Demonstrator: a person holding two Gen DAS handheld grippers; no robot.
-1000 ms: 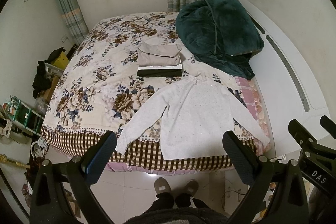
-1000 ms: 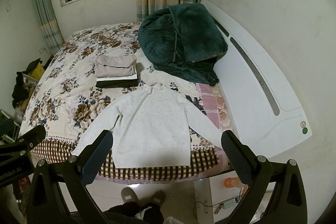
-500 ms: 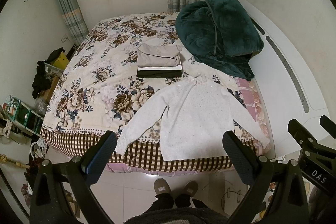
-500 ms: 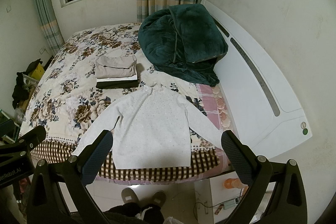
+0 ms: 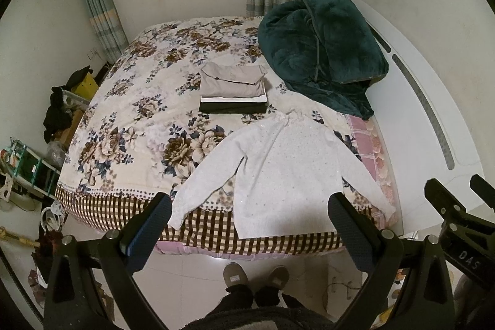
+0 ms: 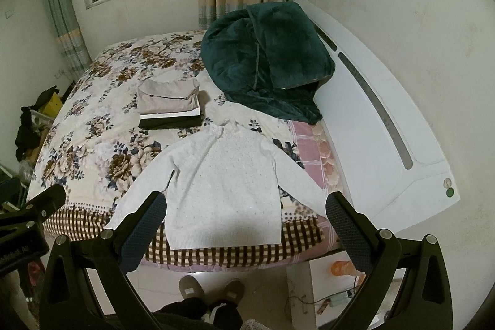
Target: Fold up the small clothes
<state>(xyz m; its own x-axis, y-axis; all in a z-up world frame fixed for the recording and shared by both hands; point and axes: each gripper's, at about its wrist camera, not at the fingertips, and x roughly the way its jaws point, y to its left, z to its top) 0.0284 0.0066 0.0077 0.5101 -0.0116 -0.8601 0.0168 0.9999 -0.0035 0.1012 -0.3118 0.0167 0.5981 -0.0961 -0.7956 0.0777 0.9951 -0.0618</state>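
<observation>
A small white long-sleeved sweater [image 5: 287, 175] lies flat on the flowered bed, sleeves spread, hem at the near checked edge; it also shows in the right wrist view [image 6: 222, 184]. A stack of folded clothes [image 5: 233, 88] sits behind it, beige on top, black at the bottom, also in the right wrist view [image 6: 169, 105]. My left gripper [image 5: 249, 221] is open and empty, held in front of and above the sweater's hem. My right gripper [image 6: 246, 221] is open and empty, at about the same distance. Neither touches the cloth.
A dark green plush blanket [image 5: 321, 57] is heaped at the back right by the white headboard [image 5: 433, 126]. Clutter and a rack [image 5: 31, 163] stand on the floor at the left. The person's slippers [image 5: 256, 276] are on the tiled floor by the bed edge.
</observation>
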